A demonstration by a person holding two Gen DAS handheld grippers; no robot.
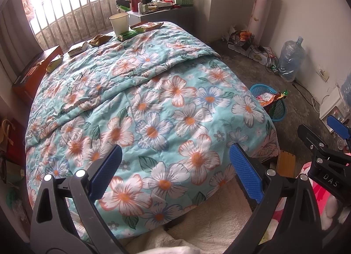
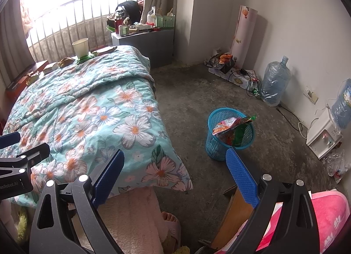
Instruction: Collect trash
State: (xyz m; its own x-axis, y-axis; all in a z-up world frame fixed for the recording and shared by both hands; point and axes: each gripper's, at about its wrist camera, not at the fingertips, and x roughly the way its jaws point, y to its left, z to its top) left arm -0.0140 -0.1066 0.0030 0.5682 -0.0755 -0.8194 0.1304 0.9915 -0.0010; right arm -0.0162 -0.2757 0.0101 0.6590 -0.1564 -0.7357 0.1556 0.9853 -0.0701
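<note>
Lettering "DAS" shows on the black body of the right hand-held gripper [image 2: 174, 172], whose ribbed blue pads stand wide apart and empty, as do those of the left hand-held gripper [image 1: 174, 166]. Crinkled snack wrappers [image 1: 99, 40] and a paper cup [image 1: 119, 23] lie along the far edge of the floral quilted bed [image 1: 153, 104]; more wrappers fill the blue mesh plastic basket [image 2: 229, 133] on the concrete floor beside the bed.

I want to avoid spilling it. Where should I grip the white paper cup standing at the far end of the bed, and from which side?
Grip the white paper cup across its upper wall, just below the rim, coming level from the near side over the floral quilt. It stands upright on a green wrapper, and its contents are not visible, so keep it vertical. Either open hand-held gripper would likely fit.
</note>
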